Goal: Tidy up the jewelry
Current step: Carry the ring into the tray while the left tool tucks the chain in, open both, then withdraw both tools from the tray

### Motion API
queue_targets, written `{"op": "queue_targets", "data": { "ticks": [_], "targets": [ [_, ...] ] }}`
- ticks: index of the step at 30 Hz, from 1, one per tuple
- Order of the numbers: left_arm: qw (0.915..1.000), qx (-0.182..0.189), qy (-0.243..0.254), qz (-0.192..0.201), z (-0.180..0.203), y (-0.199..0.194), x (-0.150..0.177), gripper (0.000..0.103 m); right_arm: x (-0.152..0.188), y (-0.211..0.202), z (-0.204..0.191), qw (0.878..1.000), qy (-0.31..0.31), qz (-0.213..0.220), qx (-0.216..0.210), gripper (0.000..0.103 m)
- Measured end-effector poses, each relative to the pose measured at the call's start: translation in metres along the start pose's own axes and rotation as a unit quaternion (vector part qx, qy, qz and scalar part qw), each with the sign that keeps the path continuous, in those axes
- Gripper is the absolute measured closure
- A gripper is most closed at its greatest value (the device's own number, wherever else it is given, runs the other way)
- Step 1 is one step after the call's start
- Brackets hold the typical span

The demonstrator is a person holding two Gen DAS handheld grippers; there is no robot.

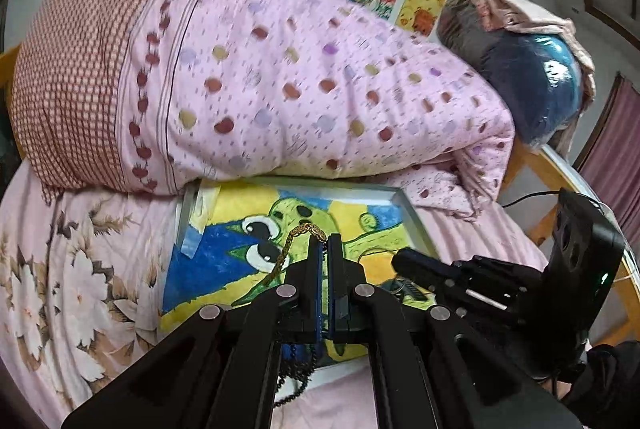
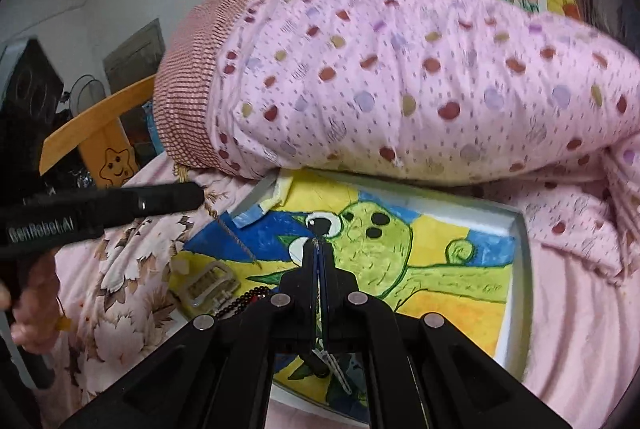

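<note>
Above the framed painting (image 1: 372,201) on the pink bed (image 1: 80,289), closed left gripper (image 1: 325,240) pinching a gold chain (image 1: 298,232) that hangs at its left side, closed right gripper (image 2: 319,244) nipping a thin silvery strand (image 2: 316,239), dark beads (image 2: 244,299) below.

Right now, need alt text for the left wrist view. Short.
The left gripper is shut on a gold chain that droops to the left of its fingertips, above a framed cartoon painting lying on a pink floral bedsheet. The right gripper reaches in from the right; a polka-dot quilt is piled behind.
</note>
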State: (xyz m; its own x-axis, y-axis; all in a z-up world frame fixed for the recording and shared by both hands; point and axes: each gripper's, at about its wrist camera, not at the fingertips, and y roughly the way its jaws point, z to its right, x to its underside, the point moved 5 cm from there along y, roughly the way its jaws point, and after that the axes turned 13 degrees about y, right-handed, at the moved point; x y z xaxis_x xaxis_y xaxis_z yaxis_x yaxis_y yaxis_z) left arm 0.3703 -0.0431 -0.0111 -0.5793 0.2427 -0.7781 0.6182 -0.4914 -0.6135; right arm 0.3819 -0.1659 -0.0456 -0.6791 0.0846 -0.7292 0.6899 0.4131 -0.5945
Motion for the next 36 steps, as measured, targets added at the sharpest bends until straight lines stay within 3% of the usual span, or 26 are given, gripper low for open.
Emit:
{"op": "queue_targets", "data": {
  "ticks": [7,18,20,22,23,25,27,29,31,36],
  "targets": [
    [0.9988,0.003,-0.021,-0.044,-0.020,0.037,0.029,0.103,0.014,0.024,0.013,0.999,0.013,-0.032,0.012,0.101],
    [0.9957,-0.001,-0.043,-0.082,-0.032,0.051,0.049,0.103,0.020,0.030,0.026,0.998,0.032,-0.049,0.030,0.100],
    [0.9949,-0.003,-0.051,-0.087,-0.035,0.051,0.049,0.102,0.020,0.028,0.028,0.998,0.032,-0.049,0.033,0.095],
    [0.9945,-0.006,-0.054,-0.090,-0.037,0.050,0.049,0.102,0.019,0.026,0.029,0.998,0.034,-0.046,0.034,0.079],
    [0.9945,-0.011,-0.052,-0.090,-0.037,0.049,0.049,0.101,0.019,0.025,0.029,0.998,0.035,-0.043,0.034,0.077],
    [0.9946,-0.013,-0.053,-0.089,-0.038,0.047,0.048,0.096,0.018,0.023,0.029,0.998,0.035,-0.040,0.034,0.076],
    [0.9945,-0.018,-0.054,-0.088,-0.040,0.045,0.047,0.082,0.017,0.022,0.030,0.998,0.034,-0.039,0.035,0.076],
    [0.9947,-0.020,-0.057,-0.083,-0.042,0.043,0.047,0.072,0.017,0.021,0.031,0.998,0.037,-0.039,0.035,0.068],
    [0.9948,-0.022,-0.064,-0.077,-0.044,0.041,0.047,0.066,0.016,0.018,0.032,0.998,0.042,-0.030,0.038,0.048],
    [0.9949,-0.037,-0.071,-0.061,-0.046,0.032,0.049,0.039,0.013,0.005,0.035,0.998,0.053,-0.004,0.039,0.030]
  ]
}}
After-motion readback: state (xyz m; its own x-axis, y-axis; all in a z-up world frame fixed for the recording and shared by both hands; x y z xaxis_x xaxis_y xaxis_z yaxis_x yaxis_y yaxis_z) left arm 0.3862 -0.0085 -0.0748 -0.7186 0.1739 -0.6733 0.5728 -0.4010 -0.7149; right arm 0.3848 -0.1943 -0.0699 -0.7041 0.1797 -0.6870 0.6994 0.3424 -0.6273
